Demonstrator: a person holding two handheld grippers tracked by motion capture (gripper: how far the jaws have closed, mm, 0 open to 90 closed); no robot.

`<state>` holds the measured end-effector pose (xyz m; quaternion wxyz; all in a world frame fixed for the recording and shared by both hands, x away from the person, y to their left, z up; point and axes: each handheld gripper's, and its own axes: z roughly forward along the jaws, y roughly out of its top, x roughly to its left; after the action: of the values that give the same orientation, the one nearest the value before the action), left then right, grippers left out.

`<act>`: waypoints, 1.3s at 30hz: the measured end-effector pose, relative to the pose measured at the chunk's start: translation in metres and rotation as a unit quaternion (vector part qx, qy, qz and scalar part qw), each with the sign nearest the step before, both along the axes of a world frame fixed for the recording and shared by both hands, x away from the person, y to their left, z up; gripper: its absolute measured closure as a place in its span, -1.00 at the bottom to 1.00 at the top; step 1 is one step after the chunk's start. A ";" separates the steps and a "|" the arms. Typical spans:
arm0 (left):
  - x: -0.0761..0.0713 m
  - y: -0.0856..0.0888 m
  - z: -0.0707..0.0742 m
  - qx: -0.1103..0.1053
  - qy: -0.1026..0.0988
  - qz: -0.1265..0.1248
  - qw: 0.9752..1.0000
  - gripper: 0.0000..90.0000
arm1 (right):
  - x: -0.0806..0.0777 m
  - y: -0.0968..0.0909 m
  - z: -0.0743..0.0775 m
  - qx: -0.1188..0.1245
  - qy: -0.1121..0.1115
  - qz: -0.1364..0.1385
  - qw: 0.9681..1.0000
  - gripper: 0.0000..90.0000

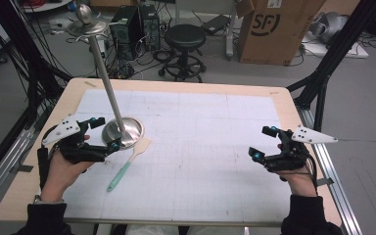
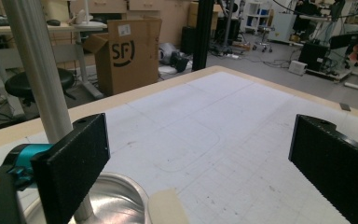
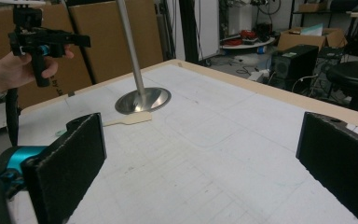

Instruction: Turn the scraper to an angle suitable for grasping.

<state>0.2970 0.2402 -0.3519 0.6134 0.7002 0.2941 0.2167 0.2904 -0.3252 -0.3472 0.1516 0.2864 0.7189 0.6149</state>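
The metal stand [image 1: 122,129] sits on the left part of the worktop [image 1: 186,142], its round steel base flat on the gridded white mat and its slim pole leaning up toward a small tray and knob at the top. A spatula [image 1: 127,164] with a pale wooden blade and green handle lies just beside the base, the blade tip at or slightly under its rim, the handle pointing back toward the person. The left tongs [image 1: 105,134] hover right at the base on its near-left side, jaws spread wide with nothing between them; in the left gripper view the pole rises just beyond the left jaw and the spatula blade [image 2: 168,205] lies below the gap. This placement looks like a ready approach to either the stand or the spatula, though which one I cannot tell. The right tongs [image 1: 263,143] are held well apart near the right edge of the worktop, jaws also wide and empty, pointed across the mat toward the stand [image 3: 142,100], seemingly waiting clear of the work.
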 end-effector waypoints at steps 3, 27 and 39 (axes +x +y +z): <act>0.001 0.000 0.000 -0.003 -0.003 -0.001 1.000 -0.87 | 0.001 -0.002 -0.001 0.002 0.002 -0.003 1.000 -0.99; 0.007 0.000 -0.031 0.086 0.096 0.007 0.992 0.99 | 0.005 0.002 -0.005 -0.005 0.013 0.001 1.000 -0.99; 0.009 -0.001 -0.075 0.178 0.142 -0.038 0.973 0.99 | 0.009 0.006 -0.009 -0.010 0.020 0.006 1.000 -0.99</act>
<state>0.3060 0.2388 -0.4270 0.4383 0.8325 0.3081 0.1409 0.2996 -0.3192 -0.3558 0.1359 0.2930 0.7296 0.6028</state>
